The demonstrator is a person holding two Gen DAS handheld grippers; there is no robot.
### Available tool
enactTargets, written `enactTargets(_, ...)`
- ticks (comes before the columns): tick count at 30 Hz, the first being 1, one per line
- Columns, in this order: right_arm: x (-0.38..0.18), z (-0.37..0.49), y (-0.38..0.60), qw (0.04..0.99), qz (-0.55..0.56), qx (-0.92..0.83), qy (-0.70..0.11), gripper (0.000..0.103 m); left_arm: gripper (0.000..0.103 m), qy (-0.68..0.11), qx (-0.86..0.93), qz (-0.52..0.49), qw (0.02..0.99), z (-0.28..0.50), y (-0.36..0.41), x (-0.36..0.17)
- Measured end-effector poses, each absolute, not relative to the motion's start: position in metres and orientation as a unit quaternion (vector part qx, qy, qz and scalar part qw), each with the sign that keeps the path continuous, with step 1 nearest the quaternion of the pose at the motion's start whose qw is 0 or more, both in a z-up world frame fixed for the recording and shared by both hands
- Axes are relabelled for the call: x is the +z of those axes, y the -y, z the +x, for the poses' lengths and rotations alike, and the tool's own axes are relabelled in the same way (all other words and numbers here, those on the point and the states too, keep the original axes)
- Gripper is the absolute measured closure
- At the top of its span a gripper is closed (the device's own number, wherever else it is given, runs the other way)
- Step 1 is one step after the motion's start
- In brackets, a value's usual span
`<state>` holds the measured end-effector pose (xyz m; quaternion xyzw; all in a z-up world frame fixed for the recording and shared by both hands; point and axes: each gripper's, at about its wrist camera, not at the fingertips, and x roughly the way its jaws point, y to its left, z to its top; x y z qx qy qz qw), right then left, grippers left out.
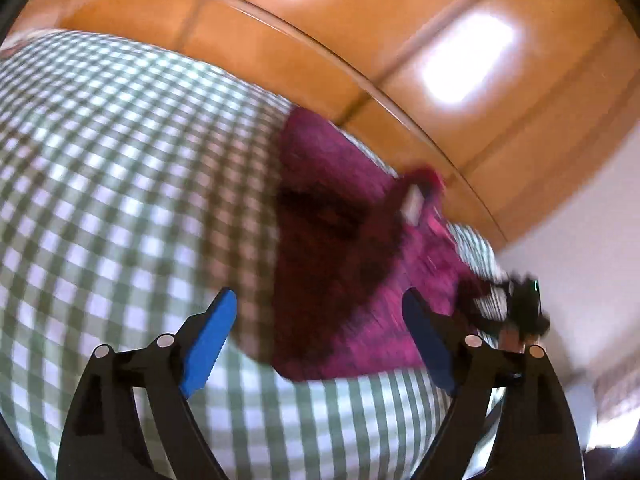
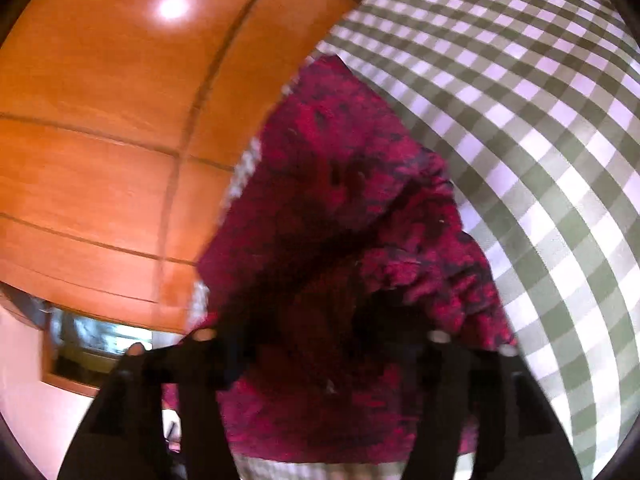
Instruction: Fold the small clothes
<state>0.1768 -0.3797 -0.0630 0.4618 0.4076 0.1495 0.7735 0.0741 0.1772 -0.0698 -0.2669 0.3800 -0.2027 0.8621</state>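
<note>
Left wrist view: the left tool (image 1: 320,344) stands with its blue pads spread wide and nothing between them. The magenta garment (image 1: 340,272) lies on the checked cloth (image 1: 120,160) that covers the surface, from 12 o'clock to 2 o'clock of the tool, close to the surface edge. A pale label (image 1: 414,202) shows at the garment's far end. At 3 o'clock, a dark object, probably the right tool (image 1: 520,312), sits at the garment's edge; blur hides its detail.

Right wrist view: the right tool (image 2: 320,360) is also spread, and the magenta garment (image 2: 340,220) lies bunched directly ahead and partly under it. Shadow and blur hide whether either finger touches fabric; no pinch on the cloth is visible. The wooden floor (image 2: 100,120) shows beyond the surface edge at 9 o'clock to 11 o'clock.

Hazards, as judged from this state:
- The garment is rumpled, not flat. A fold made over the bunched upper layer would likely come out uneven.
- The garment lies near the surface edge. A sideways drag toward 10 o'clock could pull part of it over the edge.
- A closing tool could catch the checked cloth together with the garment and lift both.
</note>
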Motion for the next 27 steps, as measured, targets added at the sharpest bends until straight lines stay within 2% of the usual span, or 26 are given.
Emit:
enactTargets(1,-0.057,0.168,0.385,0.781,0.461,0.150,-0.393,0.017,0.019,-0.384,-0.210,-0.263,0.860,0.072,-0.172,-0.074)
enactTargets(4,-0.042,0.142,0.398,0.805,0.434,0.159,-0.371,0.016,0.019,-0.399,-0.222,-0.266,0.849,0.072,-0.158,-0.088)
enactTargets(8,-0.042,0.108,0.396,0.850,0.315,0.128,-0.402,0.018,0.020,-0.417,-0.224,-0.265,0.840,0.076,-0.148,-0.108)
enactTargets(9,-0.046,0.104,0.393,0.854,0.298,0.123,-0.408,0.025,0.023,-0.421,-0.225,-0.265,0.837,0.078,-0.145,-0.111)
enactTargets(10,-0.051,0.102,0.387,0.860,0.271,0.114,-0.418,0.032,0.035,-0.426,-0.227,-0.264,0.835,0.080,-0.143,-0.114)
enactTargets(11,-0.056,0.100,0.382,0.861,0.257,0.111,-0.424,0.036,0.037,-0.433,-0.225,-0.260,0.833,0.083,-0.141,-0.115)
enactTargets(12,-0.063,0.102,0.378,0.860,0.249,0.110,-0.432,0.044,0.048,-0.436,-0.220,-0.257,0.834,0.084,-0.140,-0.116)
enactTargets(13,-0.069,0.105,0.371,0.861,0.236,0.107,-0.438,0.045,0.059,-0.439,-0.214,-0.256,0.834,0.087,-0.142,-0.117)
enactTargets(14,-0.074,0.106,0.362,0.865,0.217,0.098,-0.442,0.047,0.065,-0.441,-0.211,-0.258,0.834,0.088,-0.144,-0.117)
enactTargets(15,-0.078,0.108,0.356,0.868,0.198,0.088,-0.446,0.052,0.077,-0.441,-0.208,-0.261,0.833,0.090,-0.145,-0.117)
enactTargets(16,-0.080,0.109,0.352,0.870,0.186,0.081,-0.450,0.063,0.084,-0.442,-0.201,-0.260,0.835,0.090,-0.147,-0.116)
enactTargets(19,-0.076,0.104,0.356,0.870,0.181,0.079,-0.452,0.086,0.089,-0.446,-0.205,-0.242,0.837,0.085,-0.145,-0.115)
enactTargets(22,-0.069,0.091,0.359,0.869,0.185,0.087,-0.451,0.090,0.090,-0.448,-0.212,-0.236,0.836,0.078,-0.143,-0.115)
enactTargets(27,-0.062,0.064,0.364,0.866,0.209,0.097,-0.443,0.090,0.090,-0.445,-0.224,-0.238,0.834,0.071,-0.143,-0.111)
